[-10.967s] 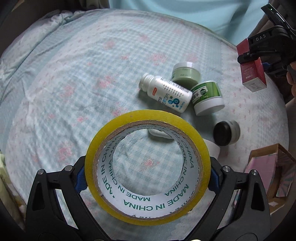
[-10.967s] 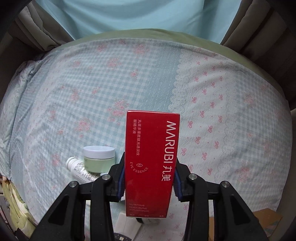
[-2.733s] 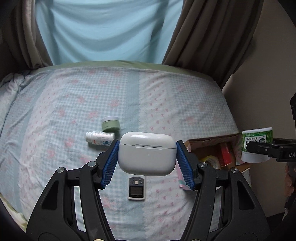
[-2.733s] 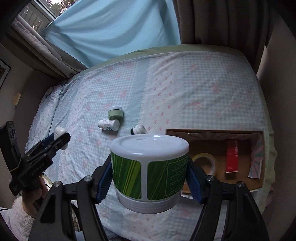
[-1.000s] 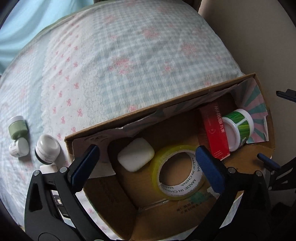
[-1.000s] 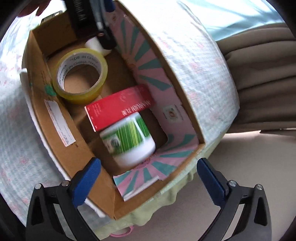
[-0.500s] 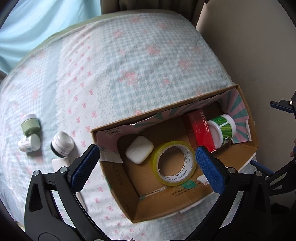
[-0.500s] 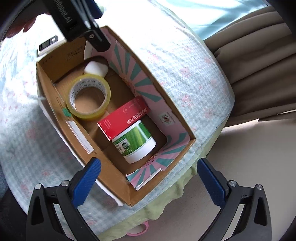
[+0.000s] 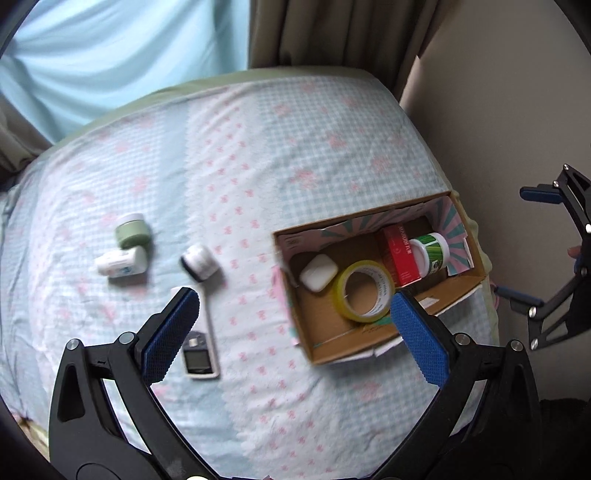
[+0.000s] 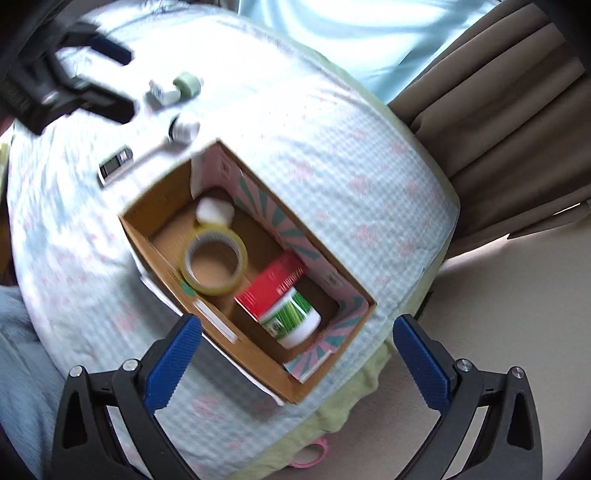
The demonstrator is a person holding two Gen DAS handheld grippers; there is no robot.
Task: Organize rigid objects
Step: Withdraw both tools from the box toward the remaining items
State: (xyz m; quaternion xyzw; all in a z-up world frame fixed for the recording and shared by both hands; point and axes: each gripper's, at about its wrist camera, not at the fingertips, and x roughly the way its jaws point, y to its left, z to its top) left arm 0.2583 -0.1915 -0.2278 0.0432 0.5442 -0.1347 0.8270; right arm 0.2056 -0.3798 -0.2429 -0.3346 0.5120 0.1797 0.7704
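Note:
A cardboard box sits at the bed's right edge; it also shows in the right wrist view. It holds a white earbud case, a yellow tape roll, a red carton and a green-striped jar. On the bed lie a green jar, a white bottle, a black-and-white jar and a small device with a screen. My left gripper is open and empty above the bed. My right gripper is open and empty above the box.
A white slim item lies by the device. Brown curtains and a pale blue curtain hang beyond the bed. A wall stands right of the box. A pink ring lies on the floor.
Both grippers have pulled up and away from the box, so more of the bed shows. The left view has swung left toward the loose items. Box contents are unchanged.

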